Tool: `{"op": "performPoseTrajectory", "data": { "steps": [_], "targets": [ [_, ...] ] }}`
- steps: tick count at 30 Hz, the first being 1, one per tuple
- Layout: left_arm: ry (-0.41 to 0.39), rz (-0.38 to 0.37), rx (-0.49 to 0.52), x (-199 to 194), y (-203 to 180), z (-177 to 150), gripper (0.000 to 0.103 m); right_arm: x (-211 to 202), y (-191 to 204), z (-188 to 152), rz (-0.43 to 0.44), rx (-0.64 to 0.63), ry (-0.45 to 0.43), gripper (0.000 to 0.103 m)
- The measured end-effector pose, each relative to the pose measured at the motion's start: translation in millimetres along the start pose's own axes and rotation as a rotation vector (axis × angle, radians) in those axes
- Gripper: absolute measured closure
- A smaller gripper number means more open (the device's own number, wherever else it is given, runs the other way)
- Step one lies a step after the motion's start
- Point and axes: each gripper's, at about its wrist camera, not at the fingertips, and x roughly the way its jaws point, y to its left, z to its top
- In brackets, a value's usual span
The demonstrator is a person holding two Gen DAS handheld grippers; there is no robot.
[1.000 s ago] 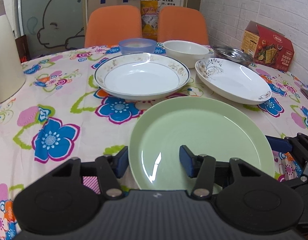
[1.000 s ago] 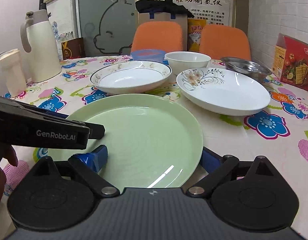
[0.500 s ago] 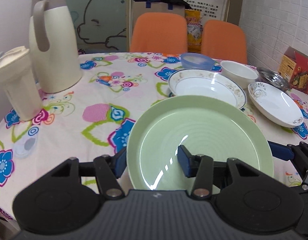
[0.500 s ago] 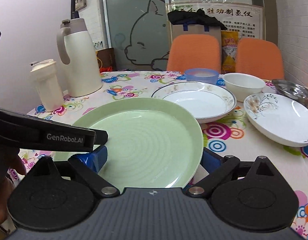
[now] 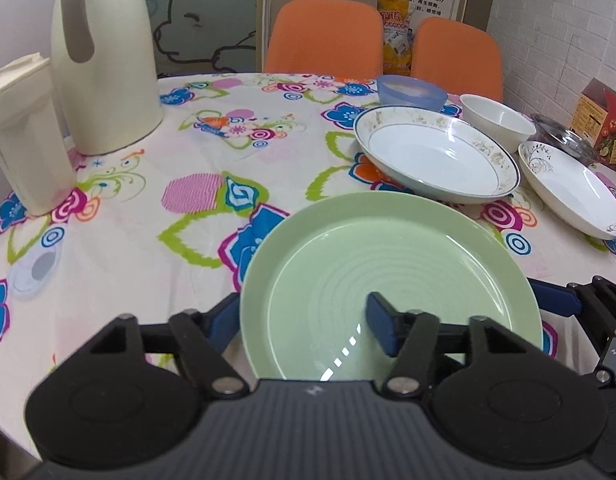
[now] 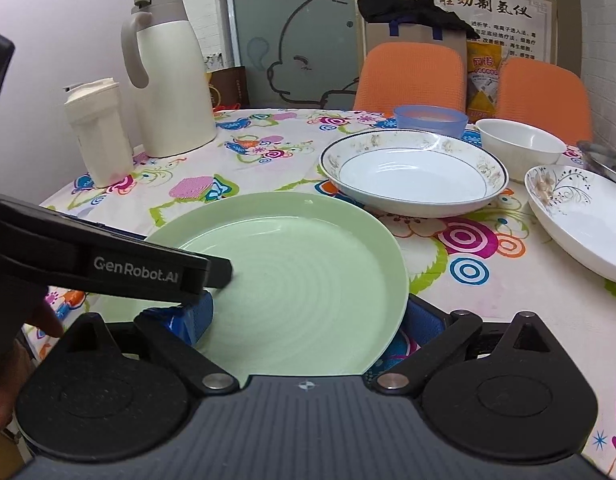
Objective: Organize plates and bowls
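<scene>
Left wrist view: the left tongs straddle the near left rim of the green plate, one blue finger under or outside the edge, the other lying on the plate's inner face, so they are closed onto that rim. The plate sits low over the floral surface; whether it touches the cloth cannot be told. At the right edge the right tongs reach in to the plate's opposite rim. Beyond the plate stand the gold-rimmed plate, a white plate with a black vine print to its right, a blue bowl, a white bowl and a glass dish. A cream jug and a cream canister stand far left.

Right wrist view: the right tongs hold the green plate by its near right rim, the left finger on top of the plate and the right finger just outside and below the edge. The left tongs, marked GenRobot.AI, come in from the left across the plate's rim, with a hand behind them. The gold-rimmed plate lies just past the green one, apart from it.
</scene>
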Motion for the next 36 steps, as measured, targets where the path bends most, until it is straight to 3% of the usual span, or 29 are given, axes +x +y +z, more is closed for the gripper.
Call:
{"op": "performPoseTrajectory", "data": {
  "steps": [3, 6, 8, 10, 14, 20, 27, 36],
  "targets": [
    [-0.035, 0.066, -0.006, -4, -4, 9, 0.029, -17, -27, 1, 0.032, 0.111, -0.063, 0.017],
    [-0.076, 0.112, -0.045, -13, -3, 22, 0.025, -36, -69, -1, 0.011, 0.223, -0.136, 0.017],
    [-0.071, 0.144, -0.086, -14, -6, 28, 0.025, -39, -95, -3, -0.011, 0.268, -0.119, 0.017],
    [-0.060, 0.174, -0.123, -15, -14, 30, 0.025, -42, -122, -5, 0.037, 0.351, -0.109, 0.017],
    [-0.054, 0.199, -0.159, -16, -34, 30, 0.025, -43, -145, -5, 0.093, 0.369, -0.117, 0.017],
    [-0.026, 0.195, -0.124, 2, -65, 46, 0.025, -39, -153, -5, 0.209, 0.390, -0.085, 0.017],
    [-0.009, 0.152, -0.130, 19, -73, 67, 0.024, -38, -146, -3, 0.192, 0.341, -0.074, 0.017],
    [-0.044, 0.119, -0.134, 11, -64, 56, 0.024, -43, -144, -4, 0.165, 0.323, -0.091, 0.017]
  ]
}}
